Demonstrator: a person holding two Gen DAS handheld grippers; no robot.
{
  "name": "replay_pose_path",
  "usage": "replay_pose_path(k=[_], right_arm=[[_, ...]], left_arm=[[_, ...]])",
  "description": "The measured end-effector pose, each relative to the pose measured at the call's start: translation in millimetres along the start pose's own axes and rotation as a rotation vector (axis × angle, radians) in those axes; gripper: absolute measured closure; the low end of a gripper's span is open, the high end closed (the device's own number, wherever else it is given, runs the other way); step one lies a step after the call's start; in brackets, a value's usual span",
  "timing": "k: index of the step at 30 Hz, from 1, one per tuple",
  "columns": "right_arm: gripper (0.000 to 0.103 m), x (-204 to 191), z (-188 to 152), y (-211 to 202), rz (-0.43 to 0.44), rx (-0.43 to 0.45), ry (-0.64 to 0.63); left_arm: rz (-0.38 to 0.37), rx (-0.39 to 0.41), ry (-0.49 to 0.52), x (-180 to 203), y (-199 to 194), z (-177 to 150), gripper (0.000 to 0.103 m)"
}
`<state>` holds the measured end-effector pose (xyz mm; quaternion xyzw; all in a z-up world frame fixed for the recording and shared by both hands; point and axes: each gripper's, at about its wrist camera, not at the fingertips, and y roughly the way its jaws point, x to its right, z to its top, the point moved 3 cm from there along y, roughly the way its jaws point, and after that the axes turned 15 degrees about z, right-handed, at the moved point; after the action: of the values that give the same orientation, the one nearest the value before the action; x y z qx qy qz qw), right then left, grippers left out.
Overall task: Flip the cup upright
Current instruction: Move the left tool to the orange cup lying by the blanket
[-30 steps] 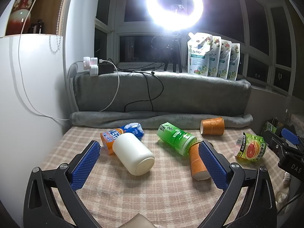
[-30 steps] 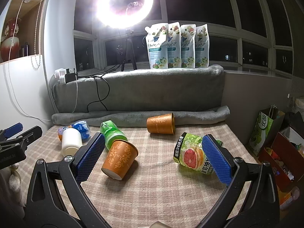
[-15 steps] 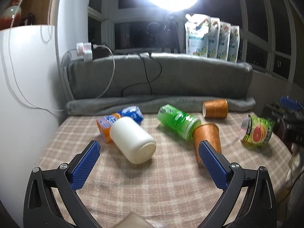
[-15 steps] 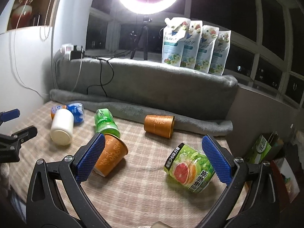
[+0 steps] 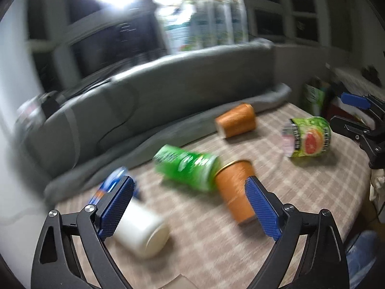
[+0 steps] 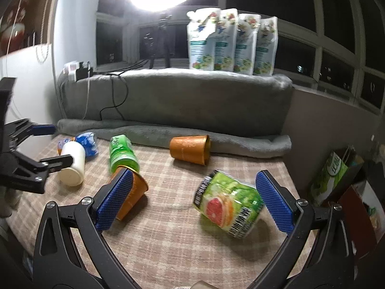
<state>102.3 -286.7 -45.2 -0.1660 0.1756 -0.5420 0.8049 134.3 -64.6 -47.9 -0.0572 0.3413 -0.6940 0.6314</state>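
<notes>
Two orange paper cups lie on their sides on the checked table. The near cup [image 5: 234,190] [image 6: 134,190] rests against a green can [image 5: 186,169] [image 6: 122,153], just ahead of my left gripper's right finger. The far cup [image 5: 237,122] [image 6: 190,149] lies by the grey rolled towel. My left gripper [image 5: 189,209] is open and empty, low over the table; it also shows in the right wrist view [image 6: 28,149]. My right gripper [image 6: 192,202] is open and empty, with a grapefruit-print pouch [image 6: 228,207] [image 5: 309,136] between its fingers.
A white jar [image 5: 140,228] [image 6: 72,163] lies on its side at the left, with a blue-orange packet [image 6: 81,142] behind it. A grey padded bolster [image 6: 192,101] backs the table. Refill pouches [image 6: 231,41] stand on the sill. A paper bag [image 6: 334,175] stands off the right edge.
The left wrist view has swung right and tilted, blurring the scene, and the near cup now sits closer to its right finger. The right gripper has come lower and nearer the grapefruit pouch.
</notes>
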Motion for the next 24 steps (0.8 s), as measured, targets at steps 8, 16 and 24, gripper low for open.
replay_pose_path(k=[8, 16, 24], right_arm=[[0.000, 53.1, -13.5, -13.6, -0.055, 0.018, 0.128], [0.000, 110.6, -27.0, -15.5, -0.102, 0.025, 0.269], [0.000, 144.1, -36.5, -5.8, -0.127, 0.001, 0.320]], left_arm=[[-0.075, 0.004, 0.237, 54.9, 48.3, 57.0, 0.012], [-0.157, -0.061, 0.436, 104.0, 107.3, 91.4, 0.013], [-0.170, -0.127, 0.624, 143.0, 161.8, 99.0, 0.013]])
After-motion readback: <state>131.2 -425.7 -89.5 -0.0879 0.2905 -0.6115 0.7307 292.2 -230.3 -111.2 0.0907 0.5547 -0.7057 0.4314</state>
